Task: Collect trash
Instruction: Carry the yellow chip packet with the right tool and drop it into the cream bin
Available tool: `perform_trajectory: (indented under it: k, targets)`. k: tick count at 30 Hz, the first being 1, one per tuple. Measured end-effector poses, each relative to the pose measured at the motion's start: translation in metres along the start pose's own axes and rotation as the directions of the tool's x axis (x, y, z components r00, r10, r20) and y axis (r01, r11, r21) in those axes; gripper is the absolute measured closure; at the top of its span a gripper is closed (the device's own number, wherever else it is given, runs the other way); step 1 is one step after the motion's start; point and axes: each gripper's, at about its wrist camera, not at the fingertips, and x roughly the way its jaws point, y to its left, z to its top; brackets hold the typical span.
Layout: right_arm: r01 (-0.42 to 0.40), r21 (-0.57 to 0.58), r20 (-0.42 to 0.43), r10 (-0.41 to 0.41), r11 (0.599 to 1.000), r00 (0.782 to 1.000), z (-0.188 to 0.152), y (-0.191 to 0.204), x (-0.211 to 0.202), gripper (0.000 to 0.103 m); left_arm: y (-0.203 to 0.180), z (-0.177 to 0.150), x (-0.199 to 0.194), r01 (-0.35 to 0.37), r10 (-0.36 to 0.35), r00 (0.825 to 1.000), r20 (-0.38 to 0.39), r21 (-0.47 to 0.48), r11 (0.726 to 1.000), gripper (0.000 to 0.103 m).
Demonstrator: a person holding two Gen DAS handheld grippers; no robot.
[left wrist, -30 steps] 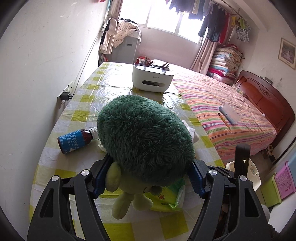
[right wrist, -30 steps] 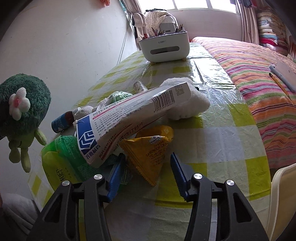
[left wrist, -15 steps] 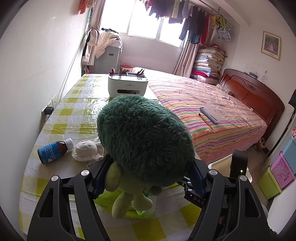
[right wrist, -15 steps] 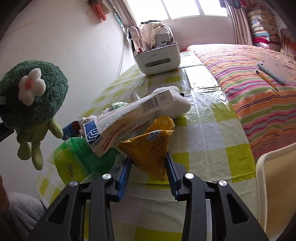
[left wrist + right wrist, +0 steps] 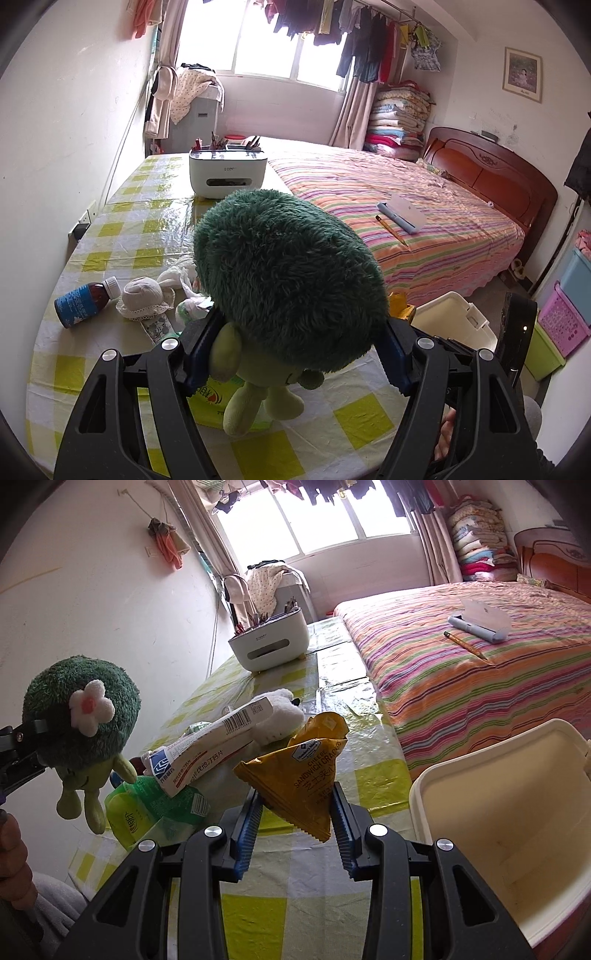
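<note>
Table point(image 5: 122, 254) under yellow-white checked cloth, carrying white organizer box point(image 5: 228, 173), brown bottle point(image 5: 85, 298) lying on side, white sock point(image 5: 142, 297), crumpled tissue point(image 5: 177, 275), green wipes pack point(image 5: 147, 808), medicine box point(image 5: 214, 744) leaning across pile, white plush point(image 5: 279, 716)

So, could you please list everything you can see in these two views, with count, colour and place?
plush toy: one, dark green, in the left gripper.
cracker packet: one, yellow, in the right gripper.
medicine box: one, white with blue, on the pile.
wipes pack: one, green, under the box.
bottle: one, brown with blue label, lying on the table.
sock: one, white, beside the bottle.
organiser: one, white, far end of the table.
table: one, yellow-checked cloth.
bin: one, cream, right of the table.
bed: one, striped cover.
pencil: one, on the bed.
left gripper: black, blue jaws.
right gripper: black, blue jaws.
</note>
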Motion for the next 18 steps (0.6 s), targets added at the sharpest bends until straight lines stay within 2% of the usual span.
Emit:
perform_trajectory:
  k: [7,13,18]
  targets:
    - [0.03,0.032,0.087,-0.033,0.999,0.996,0.0,-0.017,-0.027,0.067,-0.025,-0.011,0.022,0.03,-0.028,0.998,-0.047,0.033,0.999,0.031]
    - [0.046,0.105,0.131,-0.06,0.993,0.99,-0.001,-0.043,-0.047,0.067,-0.045,-0.019,0.034,0.057,-0.053,0.996,-0.069,0.061,0.996,0.031]
    - [0.087,0.17,0.156,-0.114,0.982,0.981,-0.003,-0.065,-0.062,0.067,-0.065,-0.026,0.038,0.086,-0.078,0.993,-0.088,0.091,0.992,0.031]
